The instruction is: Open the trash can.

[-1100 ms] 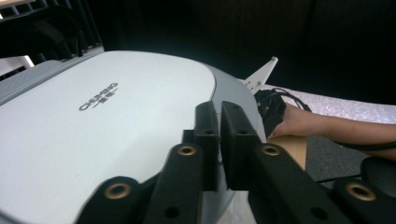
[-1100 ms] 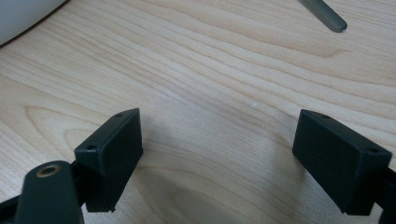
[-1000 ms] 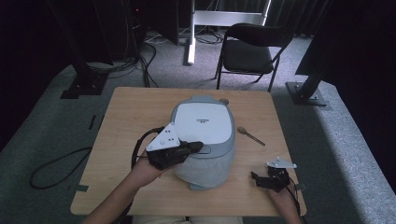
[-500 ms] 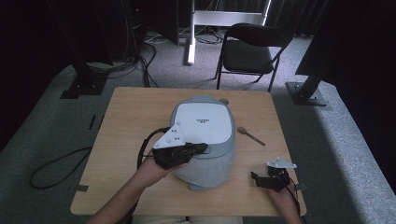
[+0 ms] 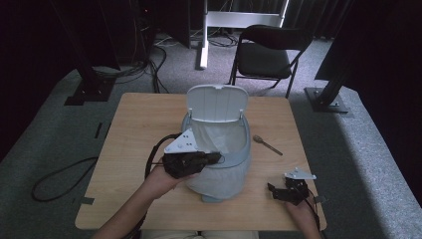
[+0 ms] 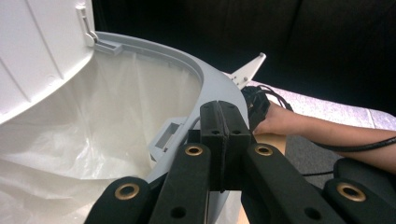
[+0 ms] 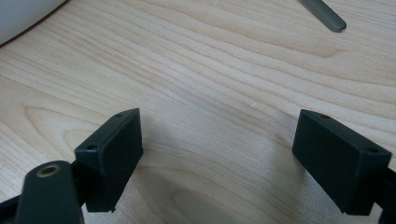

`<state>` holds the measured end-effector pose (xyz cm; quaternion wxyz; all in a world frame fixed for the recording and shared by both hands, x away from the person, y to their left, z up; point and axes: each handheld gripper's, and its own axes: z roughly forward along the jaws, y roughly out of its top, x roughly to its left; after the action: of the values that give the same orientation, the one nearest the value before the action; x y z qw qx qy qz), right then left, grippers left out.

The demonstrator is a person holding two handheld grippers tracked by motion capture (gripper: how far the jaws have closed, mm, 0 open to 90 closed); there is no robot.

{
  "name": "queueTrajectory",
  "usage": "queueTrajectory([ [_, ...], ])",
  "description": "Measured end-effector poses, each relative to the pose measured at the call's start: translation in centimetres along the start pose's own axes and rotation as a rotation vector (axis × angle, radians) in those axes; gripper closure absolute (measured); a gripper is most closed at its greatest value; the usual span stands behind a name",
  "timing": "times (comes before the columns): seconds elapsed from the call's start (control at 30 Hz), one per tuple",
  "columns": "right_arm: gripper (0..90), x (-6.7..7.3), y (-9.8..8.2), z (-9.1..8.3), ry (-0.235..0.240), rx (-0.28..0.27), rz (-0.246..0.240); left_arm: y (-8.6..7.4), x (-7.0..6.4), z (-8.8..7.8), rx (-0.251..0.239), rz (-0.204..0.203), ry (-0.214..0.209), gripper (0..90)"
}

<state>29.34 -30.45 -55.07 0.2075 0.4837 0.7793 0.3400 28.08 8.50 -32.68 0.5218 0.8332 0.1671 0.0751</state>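
Grey-blue plastic forms the body of the bin (image 5: 219, 169), which stands near the middle of the wooden table (image 5: 134, 129). Its white lid (image 5: 217, 102), flat on top half a second ago, now stands upright at the far rim, hinged open. Both hands have kept their places meanwhile.

Inside, the bin holds a thin, translucent white liner bag (image 5: 219, 137), crinkled and draped down the walls; in the left gripper view the bag (image 6: 93, 121) looks empty as far as can be seen, and a small latch recess sits in the rim.

At the bin's near-left rim, the left gripper (image 5: 211, 158) has its jaws pressed together with nothing between them, the tips right at the rim's edge by the latch. Resting on the table well to the right of the bin, the right gripper (image 5: 274, 191) has its jaws spread wide over bare wood, holding nothing.

Beyond it, a spoon (image 5: 267, 145) lies on the table, apart from the bin.
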Motion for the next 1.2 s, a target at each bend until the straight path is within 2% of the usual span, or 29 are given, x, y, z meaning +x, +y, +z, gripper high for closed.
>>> queueTrajectory([
  [0.17,15.3,0.0,0.0,0.0,0.0,0.0,0.001,0.5,0.0,0.0,0.016,-0.014,-0.004,65.4],
  [0.3,15.3,0.0,0.0,0.0,0.0,0.0,0.0,0.5,-0.2,0.0,0.019,0.012,0.035,51.7],
  [0.37,15.3,0.0,0.0,0.0,0.0,0.0,0.0,0.4,-0.3,0.0,0.016,0.022,0.053,49.1],
  [0.53,15.3,0.0,0.0,0.0,0.0,0.0,0.001,0.6,-0.1,-0.3,0.001,0.003,0.092,40.5],
  [0.63,15.3,0.0,0.0,0.0,0.0,0.0,0.001,0.6,0.1,-0.6,-0.017,0.016,0.12,35.4],
  [0.73,15.3,0.0,0.0,0.0,0.0,0.0,0.001,0.7,0.4,-0.7,-0.014,-0.009,0.154,28.3],
  [0.8,15.3,0.0,0.0,0.0,0.0,0.0,0.0,0.6,0.7,-0.8,-0.018,-0.03,0.171,28.0],
  [0.93,15.3,0.0,0.0,0.0,0.0,0.0,0.0,0.4,1.3,-1.3,-0.037,-0.074,0.183,20.2],
  [1.07,15.3,0.0,0.0,0.0,0.0,0.0,0.0,0.2,1.8,-1.7,-0.051,-0.092,0.226,16.6],
  [1.13,15.3,0.0,0.0,0.0,0.0,0.0,0.001,0.2,2.0,-1.9,-0.051,-0.103,0.236,10.6],
  [1.2,15.3,0.0,0.0,0.0,0.0,0.0,0.001,0.1,2.2,-2.1,-0.047,-0.094,0.256,10.0],
])
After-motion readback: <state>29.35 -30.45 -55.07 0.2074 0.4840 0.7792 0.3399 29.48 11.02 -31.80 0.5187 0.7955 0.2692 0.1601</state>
